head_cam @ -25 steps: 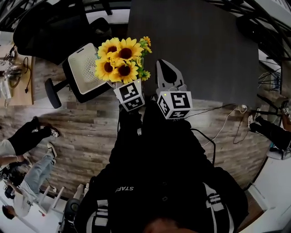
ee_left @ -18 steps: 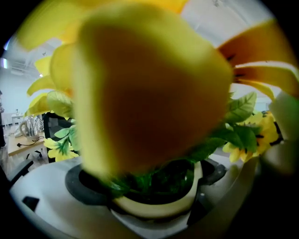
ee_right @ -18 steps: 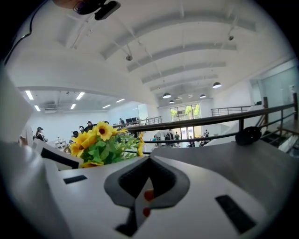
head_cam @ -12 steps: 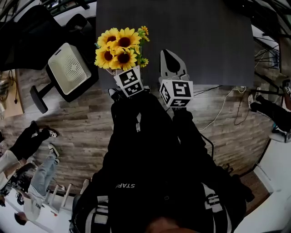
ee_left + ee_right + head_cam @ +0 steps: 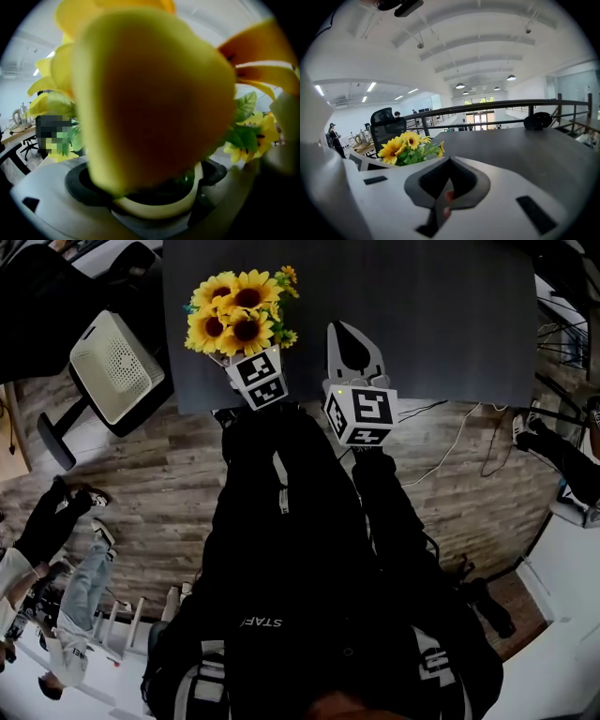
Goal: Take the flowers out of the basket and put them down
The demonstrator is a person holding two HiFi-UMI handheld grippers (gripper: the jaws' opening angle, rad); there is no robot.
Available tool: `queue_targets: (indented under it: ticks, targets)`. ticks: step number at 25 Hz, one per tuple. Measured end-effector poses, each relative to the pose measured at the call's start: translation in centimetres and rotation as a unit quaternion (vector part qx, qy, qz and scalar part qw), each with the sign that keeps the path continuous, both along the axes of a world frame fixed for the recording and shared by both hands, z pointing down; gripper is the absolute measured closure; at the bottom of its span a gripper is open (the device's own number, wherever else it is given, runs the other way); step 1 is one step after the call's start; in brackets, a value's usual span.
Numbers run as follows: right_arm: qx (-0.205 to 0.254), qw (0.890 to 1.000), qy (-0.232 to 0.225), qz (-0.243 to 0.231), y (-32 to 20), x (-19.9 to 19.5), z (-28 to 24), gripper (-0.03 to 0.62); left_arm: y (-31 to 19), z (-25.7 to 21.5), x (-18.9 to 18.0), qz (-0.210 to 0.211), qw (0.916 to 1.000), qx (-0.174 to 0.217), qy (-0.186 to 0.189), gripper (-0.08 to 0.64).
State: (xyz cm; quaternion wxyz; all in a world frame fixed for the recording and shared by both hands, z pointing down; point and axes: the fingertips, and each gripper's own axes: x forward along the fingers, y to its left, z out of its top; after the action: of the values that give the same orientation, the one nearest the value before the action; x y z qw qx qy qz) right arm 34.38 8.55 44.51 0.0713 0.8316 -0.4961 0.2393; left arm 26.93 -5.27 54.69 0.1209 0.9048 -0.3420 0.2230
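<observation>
White basket point(image 5: 112, 367) at left; left gripper point(image 5: 232, 357) grasps yellow sunflowers point(image 5: 236, 313) over the dark table point(image 5: 441, 324); right gripper point(image 5: 345, 341) clenched, empty.

Yellow flowers point(image 5: 234, 310) with brown centres; dark grey table point(image 5: 431, 324); brown wood-grain floor point(image 5: 159, 493).

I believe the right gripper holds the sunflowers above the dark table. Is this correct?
Not quite. It is the left gripper that holds the sunflowers above the dark table; the head view shows this, and the left gripper view is filled with petals. The right gripper is shut on nothing.
</observation>
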Motion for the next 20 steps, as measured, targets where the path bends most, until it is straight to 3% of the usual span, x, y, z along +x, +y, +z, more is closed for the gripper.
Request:
queue_targets:
  ticks: [12,17,20]
  targets:
    - [-0.004,1.0,-0.014,0.002,0.7,0.3,1.8,0.58,-0.1,3.6,1.3,0.003,0.9998,0.008,-0.02,0.0]
    - [-0.005,1.0,-0.015,0.004,0.4,-0.1,2.1,0.58,-0.5,3.8,1.4,0.02,0.999,0.031,-0.028,0.0]
    - [-0.005,1.0,-0.016,0.005,0.3,-0.1,2.2,0.58,-0.2,4.7,1.3,0.034,0.9986,0.019,-0.036,-0.002]
